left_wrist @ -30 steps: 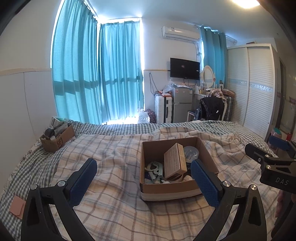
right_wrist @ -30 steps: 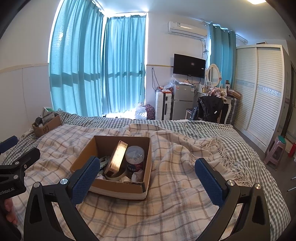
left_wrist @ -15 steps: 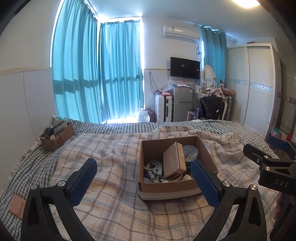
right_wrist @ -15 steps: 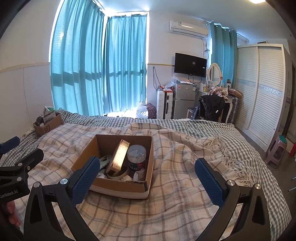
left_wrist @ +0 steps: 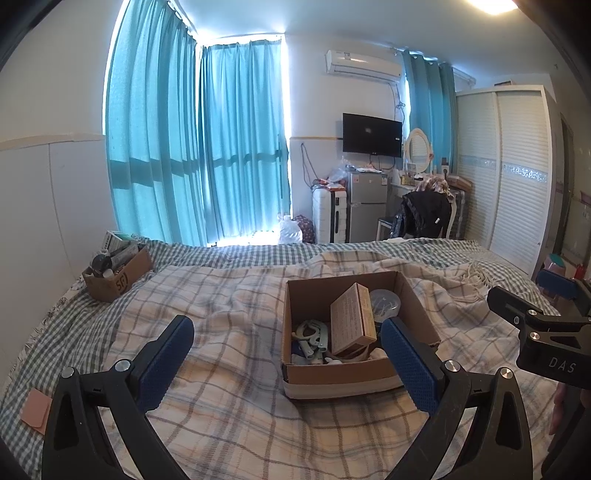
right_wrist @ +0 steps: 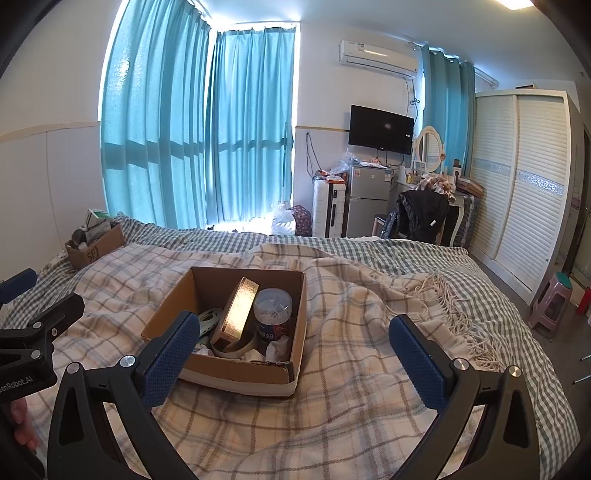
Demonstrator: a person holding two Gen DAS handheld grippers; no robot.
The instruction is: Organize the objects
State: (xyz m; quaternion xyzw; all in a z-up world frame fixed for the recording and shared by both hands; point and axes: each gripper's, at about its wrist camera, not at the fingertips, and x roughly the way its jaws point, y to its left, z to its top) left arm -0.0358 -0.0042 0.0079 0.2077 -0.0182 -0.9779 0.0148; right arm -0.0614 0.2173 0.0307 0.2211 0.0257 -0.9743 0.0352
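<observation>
Both my left gripper (left_wrist: 286,350) and right gripper (right_wrist: 295,350) hang spread wide, holding nothing. The cardboard box (right_wrist: 236,369) sits on the soft plaid blanket (right_wrist: 351,387) at my 12 o'clock; reaching in could topple the leaning gold carton (right_wrist: 240,310) against the jar (right_wrist: 273,314).

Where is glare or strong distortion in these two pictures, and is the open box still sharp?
Left wrist view: ceiling lamp glares, window light flares beside the curtains, edges bend. Right wrist view: same bending; the cardboard box is sharp.
</observation>
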